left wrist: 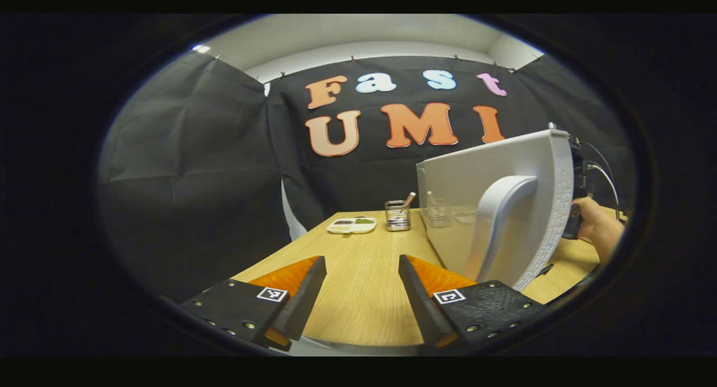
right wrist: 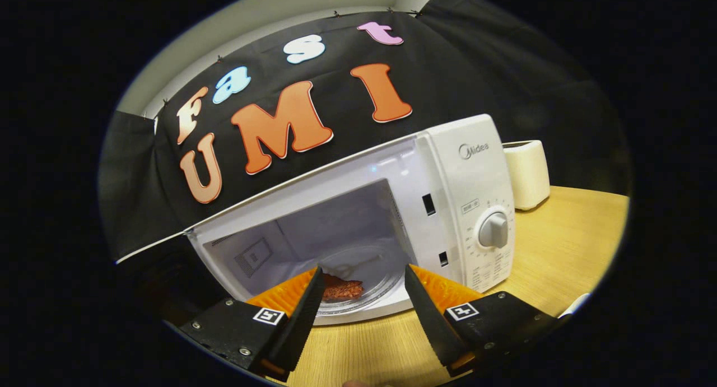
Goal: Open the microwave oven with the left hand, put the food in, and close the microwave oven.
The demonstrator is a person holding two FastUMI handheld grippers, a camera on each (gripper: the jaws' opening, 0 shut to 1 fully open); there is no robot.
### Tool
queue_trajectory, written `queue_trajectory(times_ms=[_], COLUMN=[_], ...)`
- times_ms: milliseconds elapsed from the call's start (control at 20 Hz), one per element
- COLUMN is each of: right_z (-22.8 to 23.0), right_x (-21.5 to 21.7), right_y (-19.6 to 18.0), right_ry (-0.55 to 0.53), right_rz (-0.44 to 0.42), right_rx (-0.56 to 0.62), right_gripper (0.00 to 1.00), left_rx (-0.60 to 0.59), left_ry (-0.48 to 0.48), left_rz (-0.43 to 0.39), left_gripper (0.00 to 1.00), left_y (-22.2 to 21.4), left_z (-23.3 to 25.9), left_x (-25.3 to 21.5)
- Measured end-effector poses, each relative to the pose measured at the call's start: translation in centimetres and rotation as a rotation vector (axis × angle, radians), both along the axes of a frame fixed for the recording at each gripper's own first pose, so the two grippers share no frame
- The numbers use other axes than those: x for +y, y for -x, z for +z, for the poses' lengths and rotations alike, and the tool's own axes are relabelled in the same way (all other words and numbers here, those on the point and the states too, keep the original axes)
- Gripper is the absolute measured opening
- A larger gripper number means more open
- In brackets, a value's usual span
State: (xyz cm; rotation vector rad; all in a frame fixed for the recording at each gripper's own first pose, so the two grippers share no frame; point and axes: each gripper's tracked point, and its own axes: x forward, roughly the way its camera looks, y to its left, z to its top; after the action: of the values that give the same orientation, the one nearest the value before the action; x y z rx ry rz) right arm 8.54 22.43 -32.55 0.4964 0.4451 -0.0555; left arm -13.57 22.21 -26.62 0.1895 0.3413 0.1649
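In the right gripper view a white microwave stands with its cavity open. A reddish-brown piece of food lies on the glass turntable inside. My right gripper is open just in front of the cavity, holding nothing, the food seen between its fingers farther in. In the left gripper view the open microwave door with its curved handle stands to the right. My left gripper is open over the table, left of the door and apart from it. A hand shows behind the door.
A wooden table carries a small divided dish, a wire holder with utensils and clear glassware at its far edge. A white toaster stands right of the microwave. Black cloth walls surround the table.
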Motion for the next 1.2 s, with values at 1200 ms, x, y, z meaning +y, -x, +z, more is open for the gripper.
queue_trajectory(times_ms=[1200], right_z=[7.9], right_x=[-19.4], right_y=[10.6], right_ry=[0.240], right_rz=[0.184], right_rx=[-0.138], right_gripper=[0.89], left_rx=[0.056], left_ry=[0.221], left_rz=[-0.493], left_gripper=[0.58], left_y=[-9.7], left_z=[-3.8], left_x=[-29.1])
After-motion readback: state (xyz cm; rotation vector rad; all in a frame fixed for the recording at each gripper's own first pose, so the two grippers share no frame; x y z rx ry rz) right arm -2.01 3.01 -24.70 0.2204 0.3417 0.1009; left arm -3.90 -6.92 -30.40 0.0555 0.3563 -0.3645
